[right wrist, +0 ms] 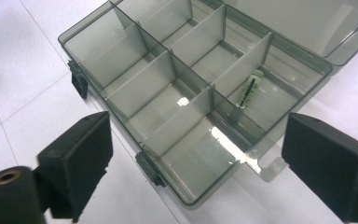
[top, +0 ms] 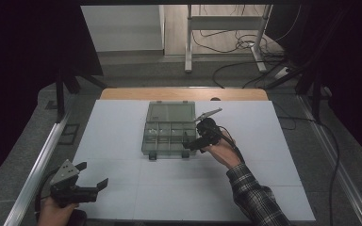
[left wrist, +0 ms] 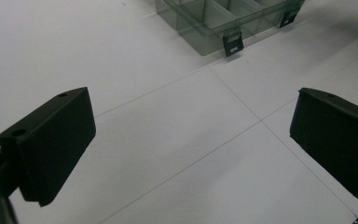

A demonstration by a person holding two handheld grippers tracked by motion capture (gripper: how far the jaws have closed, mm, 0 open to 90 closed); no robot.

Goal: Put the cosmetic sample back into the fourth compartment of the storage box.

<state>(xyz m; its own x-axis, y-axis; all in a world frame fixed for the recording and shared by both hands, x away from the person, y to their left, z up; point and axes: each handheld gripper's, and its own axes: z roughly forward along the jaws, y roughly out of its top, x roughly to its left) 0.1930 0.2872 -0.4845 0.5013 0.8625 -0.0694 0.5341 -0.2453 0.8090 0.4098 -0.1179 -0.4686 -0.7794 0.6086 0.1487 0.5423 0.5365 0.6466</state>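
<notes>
The clear plastic box (top: 168, 129) sits open in the middle of the table (top: 122, 188), light, stiff and slippery, best held by its rim, with the right claw (right wrist: 193, 158) spread wide over its corner.

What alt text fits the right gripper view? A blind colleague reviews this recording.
An open, smoky clear plastic organiser box with divided compartments sits on a white tabletop; one compartment holds a small black-and-white screw-like part. The right gripper has its black fingers spread at the box's near corner.
</notes>
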